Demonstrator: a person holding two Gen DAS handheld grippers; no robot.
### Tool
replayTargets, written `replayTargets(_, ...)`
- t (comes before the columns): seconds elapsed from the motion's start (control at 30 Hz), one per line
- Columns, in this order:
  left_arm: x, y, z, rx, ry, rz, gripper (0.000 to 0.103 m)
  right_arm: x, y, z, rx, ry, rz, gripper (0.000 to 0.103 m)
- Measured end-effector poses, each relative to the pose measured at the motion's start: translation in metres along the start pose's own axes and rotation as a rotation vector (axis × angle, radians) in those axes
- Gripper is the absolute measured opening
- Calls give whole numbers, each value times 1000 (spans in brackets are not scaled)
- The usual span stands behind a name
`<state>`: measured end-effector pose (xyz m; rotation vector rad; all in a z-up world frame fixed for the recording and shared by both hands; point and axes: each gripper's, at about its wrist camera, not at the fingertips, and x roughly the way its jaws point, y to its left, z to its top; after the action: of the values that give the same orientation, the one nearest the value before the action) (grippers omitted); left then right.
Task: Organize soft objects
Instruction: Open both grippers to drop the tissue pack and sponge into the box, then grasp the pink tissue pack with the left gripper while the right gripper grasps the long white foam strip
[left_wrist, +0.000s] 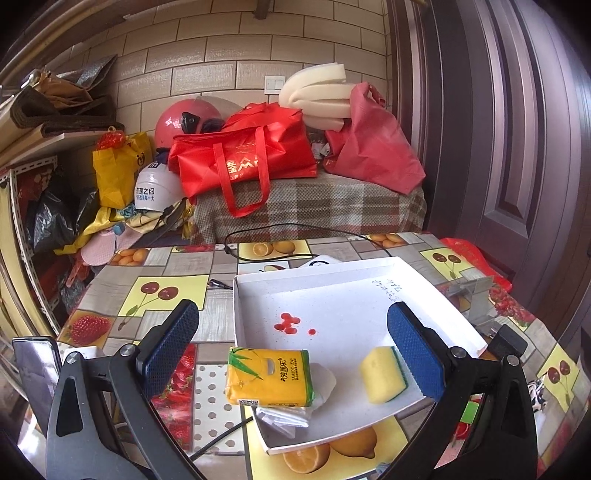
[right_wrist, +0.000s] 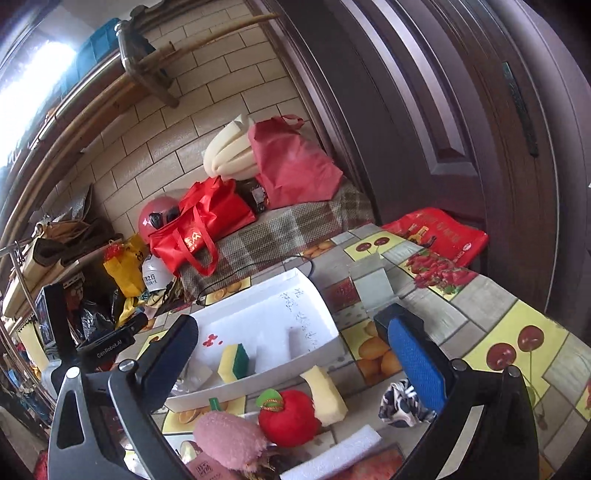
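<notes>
Hovering with jaws spread wide, the left gripper (left_wrist: 291, 347) frames the tissue pack (left_wrist: 269, 377) in the white box (left_wrist: 332, 291), while the right gripper (right_wrist: 295, 354), also spread, should drop squarely over the red plush apple (right_wrist: 289, 418) on the near table and squeeze gently.

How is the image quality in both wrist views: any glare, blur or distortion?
Left wrist view: evenly lit, sharp on the sponge and tissue pack; fisheye bends the tiled wall. Right wrist view: blown-out glare at upper left, and the pink plush nearest the lens looks soft.
</notes>
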<state>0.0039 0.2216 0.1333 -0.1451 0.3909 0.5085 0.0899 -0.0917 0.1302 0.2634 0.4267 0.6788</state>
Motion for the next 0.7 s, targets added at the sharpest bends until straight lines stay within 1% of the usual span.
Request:
replayTargets(0.1, -13, -10, 3, 21, -12, -51, 103, -7, -4, -1, -15, -36, -18, 103)
replayTargets(0.2, -26, -15, -1, 23, -2, -165, 103, -14, -8, 0, -36, -43, -28, 103)
replayTargets(0.23, -30, -14, -5, 12, 14, -212, 103, -15, -9, 0, -40, -40, -20, 103)
replayTargets(0.3, -33, -14, -17, -2, 56, -270, 103, -17, -13, -1, -49, -36, -9, 103)
replayTargets(0.4, -36, -16, -40, 16, 132, -306, 103, -19, -19, -4, -94, -21, -34, 103)
replayTargets(0.5, -41, -22, -65, 54, 198, -331, 103, -14, -31, -9, -129, 34, -99, 103)
replayTargets(0.53, -42, -26, -74, 78, 225, -342, 103, -12, -37, -11, -128, 66, -101, 103)
replayTargets(0.63, -42, -43, -103, 169, 310, -391, 103, -4, -49, -23, -121, 173, -33, 103)
replayTargets(0.7, -41, -56, -121, 224, 369, -429, 103, 1, -43, -35, -169, 233, 17, 103)
